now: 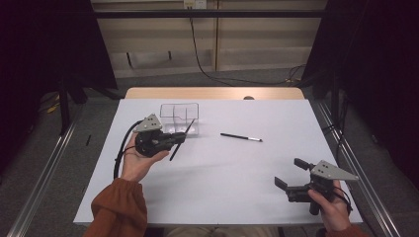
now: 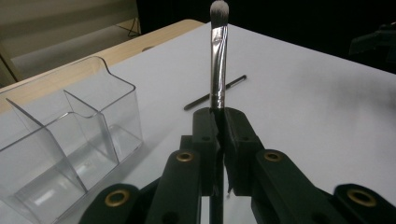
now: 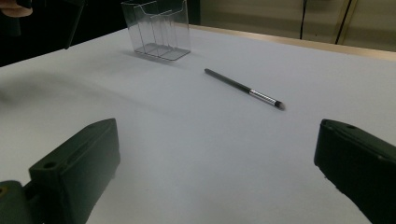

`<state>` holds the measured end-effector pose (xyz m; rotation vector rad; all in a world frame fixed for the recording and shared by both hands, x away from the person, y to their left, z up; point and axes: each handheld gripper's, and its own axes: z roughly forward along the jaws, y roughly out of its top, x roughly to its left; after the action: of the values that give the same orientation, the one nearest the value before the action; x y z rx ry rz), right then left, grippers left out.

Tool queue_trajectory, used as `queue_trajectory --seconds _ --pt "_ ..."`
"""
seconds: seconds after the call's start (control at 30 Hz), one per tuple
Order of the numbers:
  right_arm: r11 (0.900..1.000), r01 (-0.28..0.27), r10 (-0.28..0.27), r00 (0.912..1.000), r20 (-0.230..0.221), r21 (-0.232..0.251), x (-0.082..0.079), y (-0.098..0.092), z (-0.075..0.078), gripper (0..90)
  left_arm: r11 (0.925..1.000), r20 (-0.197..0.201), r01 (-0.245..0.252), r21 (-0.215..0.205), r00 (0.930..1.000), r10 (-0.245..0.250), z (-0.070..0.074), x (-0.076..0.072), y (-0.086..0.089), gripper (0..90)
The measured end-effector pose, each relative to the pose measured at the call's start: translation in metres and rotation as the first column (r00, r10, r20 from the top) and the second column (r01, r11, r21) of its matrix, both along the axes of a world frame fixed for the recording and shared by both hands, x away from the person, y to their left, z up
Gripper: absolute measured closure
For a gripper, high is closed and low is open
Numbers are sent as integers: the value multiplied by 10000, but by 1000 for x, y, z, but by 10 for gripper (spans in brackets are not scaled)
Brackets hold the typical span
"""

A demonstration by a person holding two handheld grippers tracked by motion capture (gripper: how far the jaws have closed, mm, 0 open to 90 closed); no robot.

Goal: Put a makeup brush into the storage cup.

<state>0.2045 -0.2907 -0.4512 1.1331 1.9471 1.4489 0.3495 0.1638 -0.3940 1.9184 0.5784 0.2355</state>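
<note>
The lower handle of the makeup brush (image 2: 218, 60) is hidden between the clenched jaws of the left gripper (image 2: 219, 122), held just right of the clear divided organizer (image 2: 70, 140), whose compartments hold nothing. The right gripper (image 3: 217, 158) stands released near the table's (image 1: 217, 187) near right corner, and a second brush (image 3: 243, 87) lies at mid-table.

We see wide bare room across the white table (image 1: 217, 182) between our hands. Only the clear acrylic organizer (image 1: 179, 118) at far left and the loose brush (image 1: 241, 137) lying right of it, well apart, stand in the way.
</note>
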Motion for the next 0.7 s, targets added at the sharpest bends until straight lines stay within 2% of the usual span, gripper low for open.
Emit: queue_trajectory --seconds 0.13,0.17,0.3,0.43,0.7 --pt "10000 8 -8 10000 2 36 0 0 0 0 9992 225 -246 -325 9994 254 2 1 0 841" --pt "10000 14 -14 10000 10 53 0 -1 0 0 9990 147 -218 -396 9996 224 3 1 0 841" --pt "9999 -34 34 10000 6 94 0 -1 0 0 9969 259 -449 -652 9986 467 3 3 2 841" --pt "10000 -19 19 10000 31 80 0 -1 0 0 9956 418 -434 -830 9980 470 4 4 3 841" --pt "9999 -38 37 9999 102 144 -1 0 1 0 9895 638 -784 -1214 9942 866 13 9 7 841"
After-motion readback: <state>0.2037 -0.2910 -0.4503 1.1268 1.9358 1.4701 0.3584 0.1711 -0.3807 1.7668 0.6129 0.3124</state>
